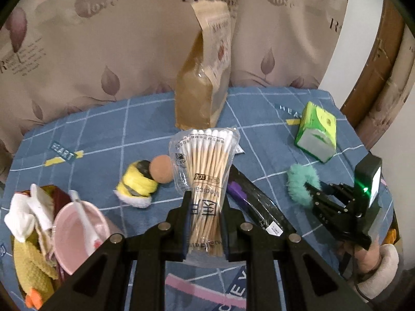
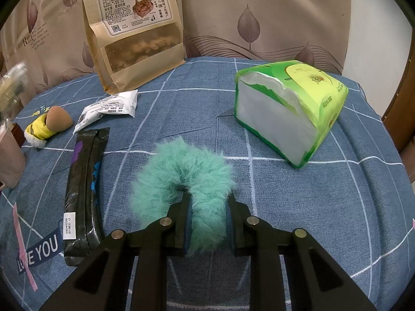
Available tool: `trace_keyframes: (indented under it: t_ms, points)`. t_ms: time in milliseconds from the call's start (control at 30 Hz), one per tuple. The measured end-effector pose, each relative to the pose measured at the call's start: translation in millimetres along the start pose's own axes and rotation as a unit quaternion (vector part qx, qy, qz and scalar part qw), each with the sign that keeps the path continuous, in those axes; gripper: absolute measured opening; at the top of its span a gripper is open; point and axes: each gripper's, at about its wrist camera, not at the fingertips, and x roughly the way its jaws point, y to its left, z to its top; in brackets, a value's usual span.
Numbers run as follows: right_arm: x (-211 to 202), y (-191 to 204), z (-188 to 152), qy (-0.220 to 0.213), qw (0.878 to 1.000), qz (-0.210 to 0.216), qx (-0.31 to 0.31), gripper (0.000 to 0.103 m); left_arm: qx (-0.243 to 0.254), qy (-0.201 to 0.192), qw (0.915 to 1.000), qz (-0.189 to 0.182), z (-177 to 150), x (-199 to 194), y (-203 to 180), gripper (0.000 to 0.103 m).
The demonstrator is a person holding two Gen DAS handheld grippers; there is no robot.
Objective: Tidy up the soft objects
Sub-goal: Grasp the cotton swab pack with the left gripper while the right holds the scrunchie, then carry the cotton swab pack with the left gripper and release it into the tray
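Observation:
My left gripper (image 1: 206,207) is shut on a clear bag of cotton swabs (image 1: 207,171), holding it upright above the blue checked cloth. My right gripper (image 2: 207,215) is shut on one side of a teal fluffy scrunchie (image 2: 181,176), which lies low on the cloth. In the left wrist view the same right gripper (image 1: 312,190) and scrunchie (image 1: 298,181) appear at the right. A yellow bee plush (image 1: 137,184) with a brown head lies left of the swab bag. A yellow duck plush (image 1: 33,267) and a white cloth (image 1: 23,215) sit in a container at the lower left.
A pink bowl (image 1: 77,233) with a white spoon stands beside the duck. A tall brown snack bag (image 2: 132,33) stands at the back. A green tissue pack (image 2: 290,108) lies at the right, and a black packet (image 2: 83,186) and white sachet (image 2: 109,108) at the left. Curtains close off the back.

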Motion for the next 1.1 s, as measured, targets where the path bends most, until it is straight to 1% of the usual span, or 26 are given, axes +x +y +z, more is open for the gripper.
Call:
trace_keyframes:
  t_ms: [100,267,500,800,967,1100]
  points:
    - [0.3,0.6,0.1,0.0,1.0,-0.001,0.0,0.022,-0.004,-0.012,0.9999,0.009,-0.2,-18.5,10.7,0.019]
    - [0.5,1.0,0.0,0.0,1.0,-0.002,-0.001,0.022,-0.012,-0.028,0.9989,0.037,-4.5,-45.6,35.2,0.019]
    - [0.9,2.0,0.1,0.001,1.0,-0.006,-0.002,0.022,-0.041,-0.033,0.9953,0.081,-20.7,-69.1,79.6,0.019]
    - [1.5,2.9,-0.1,0.001,1.0,-0.009,-0.003,0.022,-0.103,-0.03,0.9863,0.125,-50.7,-94.0,146.2,0.019]
    - [2.2,1.6,-0.4,0.002,1.0,-0.011,-0.005,0.022,-0.132,-0.026,0.9789,0.154,-68.6,-107.2,180.4,0.019]
    - [2.4,2.5,-0.4,0.002,1.0,-0.012,-0.005,0.022,-0.148,-0.019,0.9747,0.166,-81.0,-111.4,197.6,0.019]
